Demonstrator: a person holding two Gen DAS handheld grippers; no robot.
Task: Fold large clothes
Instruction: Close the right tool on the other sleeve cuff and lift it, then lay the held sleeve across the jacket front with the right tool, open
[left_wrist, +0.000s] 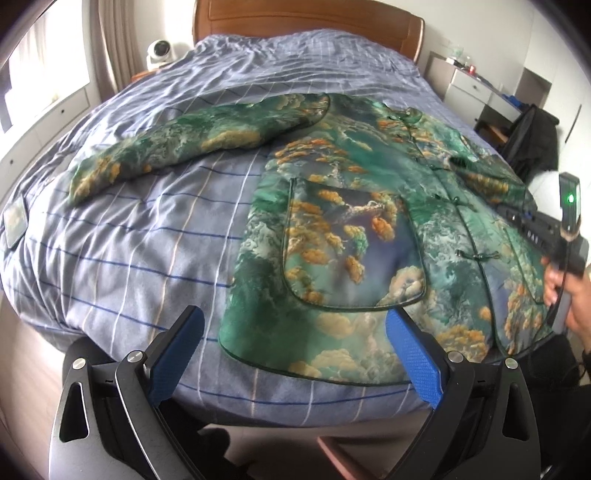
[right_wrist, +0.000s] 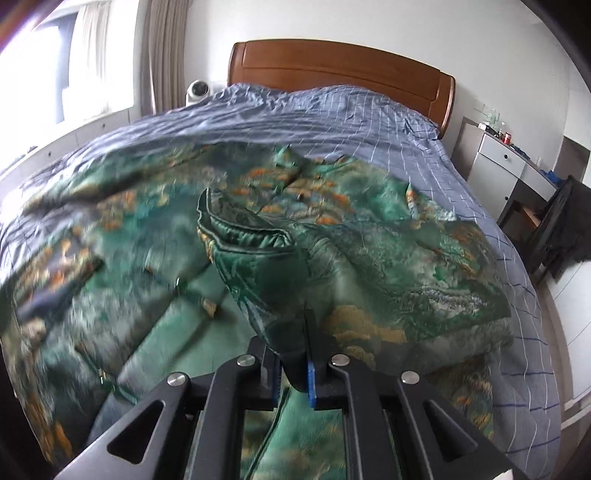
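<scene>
A green padded jacket (left_wrist: 332, 221) with orange cloud print lies front-up on the bed, buttoned. One sleeve (left_wrist: 184, 147) stretches out flat to the left. My left gripper (left_wrist: 295, 339) is open above the jacket's hem corner near the foot of the bed, with nothing between its blue pads (left_wrist: 413, 354). My right gripper (right_wrist: 295, 354) is shut on the other sleeve (right_wrist: 258, 258), which is lifted, its cuff (right_wrist: 240, 229) hanging over the jacket's body. A hand (left_wrist: 561, 291) holds that gripper at the right edge of the left wrist view.
The bed (left_wrist: 129, 258) has a blue checked cover and a wooden headboard (right_wrist: 340, 74). A white round device (left_wrist: 160, 51) stands left of the headboard. At the right are a white drawer unit (right_wrist: 502, 155) and a dark garment (right_wrist: 561, 229). A window and a curtain (right_wrist: 166, 55) are at the left.
</scene>
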